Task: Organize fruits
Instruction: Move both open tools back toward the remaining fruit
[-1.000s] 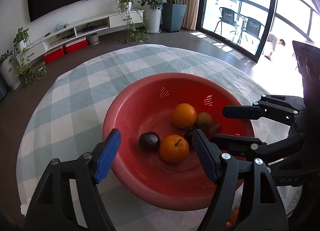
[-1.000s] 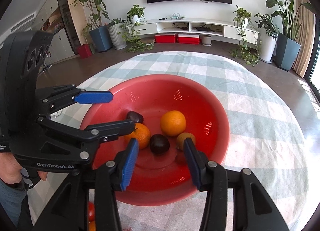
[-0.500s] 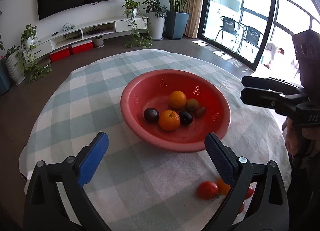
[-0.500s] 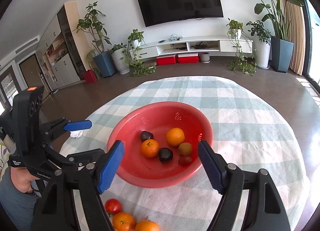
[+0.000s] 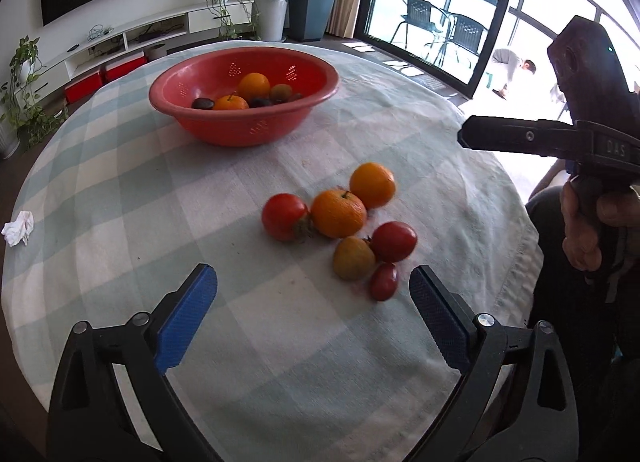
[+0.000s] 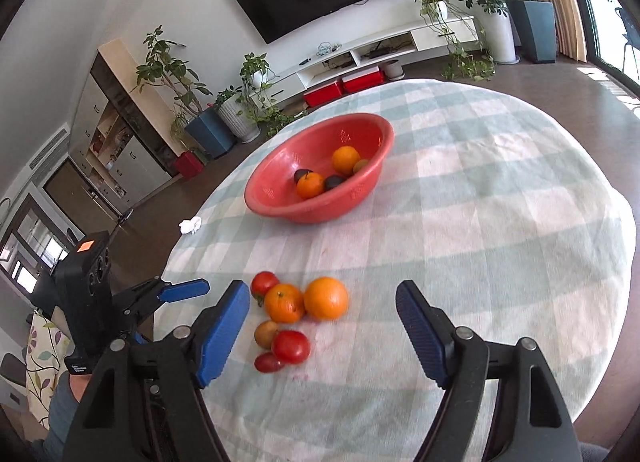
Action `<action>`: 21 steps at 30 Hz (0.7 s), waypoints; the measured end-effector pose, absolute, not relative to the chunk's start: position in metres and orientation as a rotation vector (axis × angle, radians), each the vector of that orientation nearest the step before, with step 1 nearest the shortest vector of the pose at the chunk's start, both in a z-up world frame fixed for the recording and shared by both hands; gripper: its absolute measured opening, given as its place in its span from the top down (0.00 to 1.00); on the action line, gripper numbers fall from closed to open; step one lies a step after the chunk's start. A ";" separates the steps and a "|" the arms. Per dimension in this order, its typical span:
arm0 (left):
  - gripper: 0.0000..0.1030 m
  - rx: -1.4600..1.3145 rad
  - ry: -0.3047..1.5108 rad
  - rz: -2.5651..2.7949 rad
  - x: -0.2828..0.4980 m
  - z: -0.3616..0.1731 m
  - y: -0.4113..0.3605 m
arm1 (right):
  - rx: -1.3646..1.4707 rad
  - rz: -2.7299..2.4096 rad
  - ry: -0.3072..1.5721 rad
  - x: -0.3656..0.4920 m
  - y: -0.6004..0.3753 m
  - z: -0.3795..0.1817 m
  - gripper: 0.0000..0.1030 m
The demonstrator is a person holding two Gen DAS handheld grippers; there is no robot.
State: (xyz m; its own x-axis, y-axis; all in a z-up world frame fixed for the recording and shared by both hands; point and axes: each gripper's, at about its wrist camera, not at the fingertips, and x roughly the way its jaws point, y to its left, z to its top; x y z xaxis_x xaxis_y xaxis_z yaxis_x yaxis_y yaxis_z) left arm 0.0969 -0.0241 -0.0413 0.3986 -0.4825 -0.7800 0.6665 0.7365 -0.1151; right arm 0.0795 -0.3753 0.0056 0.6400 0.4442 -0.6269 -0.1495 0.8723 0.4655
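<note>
**Orange and red fruit lie just ahead of both open grippers**

Orange, red and yellowish fruit sit in a tight cluster on the checked tablecloth (image 5: 120, 189), well short of the red colander bowl (image 5: 244, 129) that already holds two oranges and some dark fruit. Seen from the left gripper (image 5: 312, 318), the cluster lies ahead and a little toward its right finger: the small red tomato (image 5: 383, 281) is nearest, just off that pad, then the yellowish fruit (image 5: 354, 258), the red tomato (image 5: 394, 241), the mandarin (image 5: 338, 213), a second red tomato (image 5: 285, 216) and, farthest, the orange (image 5: 373, 185). Its jaws stand wide apart with nothing between them.

Seen from the right gripper (image 6: 320, 326), the same pile lies ahead but toward its left finger; the orange (image 6: 326, 298) sits closest to the gap's centre line. These jaws are also spread and empty.

The bowl lies beyond the pile for both tools, so any pick is likely a short reach forward. The left looks nearer the small tomato, the right better lined up on the orange. The fruits touch one another, so a pad may nudge a neighbour.
</note>
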 end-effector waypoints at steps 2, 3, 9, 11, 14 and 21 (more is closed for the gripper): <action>0.05 0.250 0.899 -0.757 0.077 -0.045 -0.030 | 0.398 0.351 0.825 0.076 -0.375 0.000 0.27; 0.05 0.258 0.894 -0.767 0.069 -0.047 -0.034 | 0.403 0.352 0.833 0.075 -0.375 -0.004 0.28; 0.44 0.254 0.912 -0.804 0.053 -0.053 -0.048 | 0.436 0.353 0.832 0.072 -0.376 -0.011 0.32; 0.51 0.249 0.924 -0.802 0.055 -0.056 -0.054 | 0.435 0.343 0.828 0.071 -0.376 -0.013 0.35; 0.51 0.261 0.932 -0.802 0.057 -0.059 -0.064 | 0.440 0.335 0.826 0.070 -0.379 -0.014 0.36; 0.60 0.267 0.956 -0.783 0.072 -0.065 -0.068 | 0.444 0.347 0.831 0.071 -0.380 -0.017 0.41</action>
State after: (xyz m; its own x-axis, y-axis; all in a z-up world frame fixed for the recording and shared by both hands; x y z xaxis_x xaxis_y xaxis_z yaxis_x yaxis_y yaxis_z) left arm 0.0718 -0.0685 -0.0648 0.3326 -0.4790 -0.8124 0.7021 0.7009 -0.1258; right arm 0.0709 -0.3804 -0.0174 0.6275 0.4610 -0.6275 -0.1220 0.8542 0.5055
